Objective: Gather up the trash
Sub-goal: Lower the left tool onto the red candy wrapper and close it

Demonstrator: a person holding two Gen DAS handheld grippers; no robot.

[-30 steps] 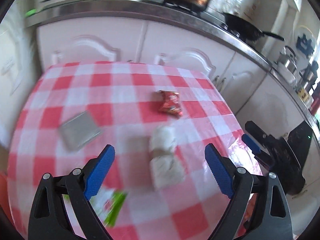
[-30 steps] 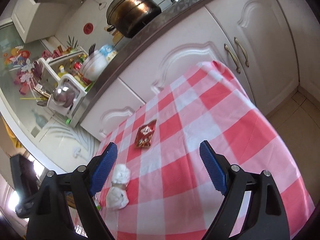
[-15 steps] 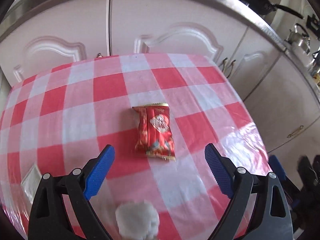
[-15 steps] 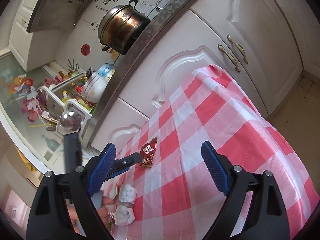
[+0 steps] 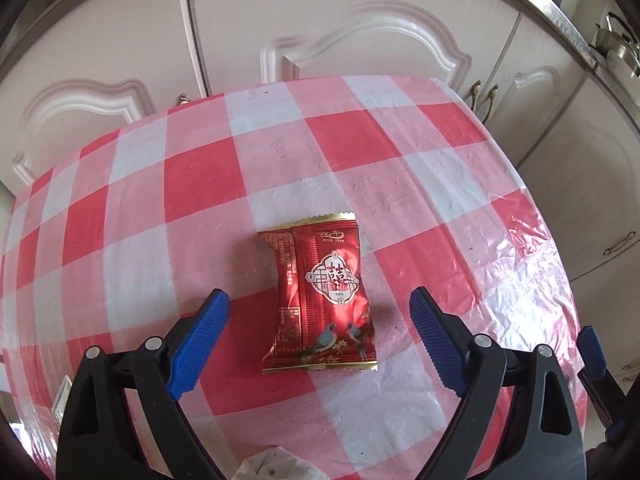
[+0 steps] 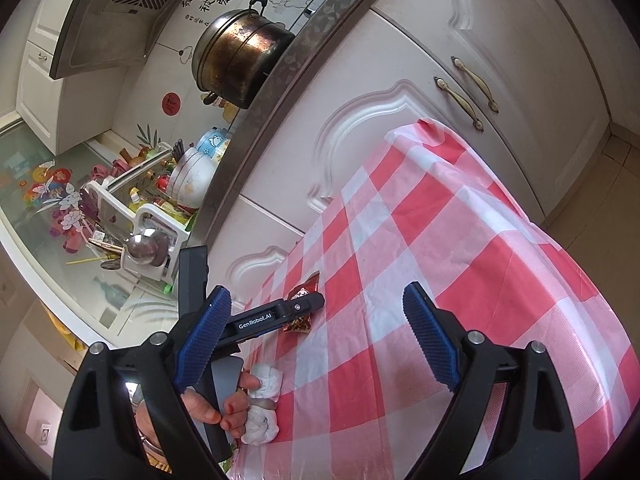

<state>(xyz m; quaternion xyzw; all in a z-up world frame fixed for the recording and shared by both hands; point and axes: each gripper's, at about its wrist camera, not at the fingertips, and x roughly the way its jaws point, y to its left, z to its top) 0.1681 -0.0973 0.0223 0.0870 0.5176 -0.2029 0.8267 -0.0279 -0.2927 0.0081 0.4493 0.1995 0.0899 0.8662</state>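
Flanking red wrapper (image 5: 320,296), left tongs (image 5: 318,332) gape, tissue (image 5: 276,464) behind.

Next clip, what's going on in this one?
A person with a handheld gripper in each hand is clearing trash off a table with a red-and-white checked tablecloth. The left gripper is open, its blue pads either side of a shiny red snack wrapper lying flat on the cloth, not yet pinched. The right gripper hangs open over the cloth, holding nothing. Crumpled white tissues lie near the table edge.
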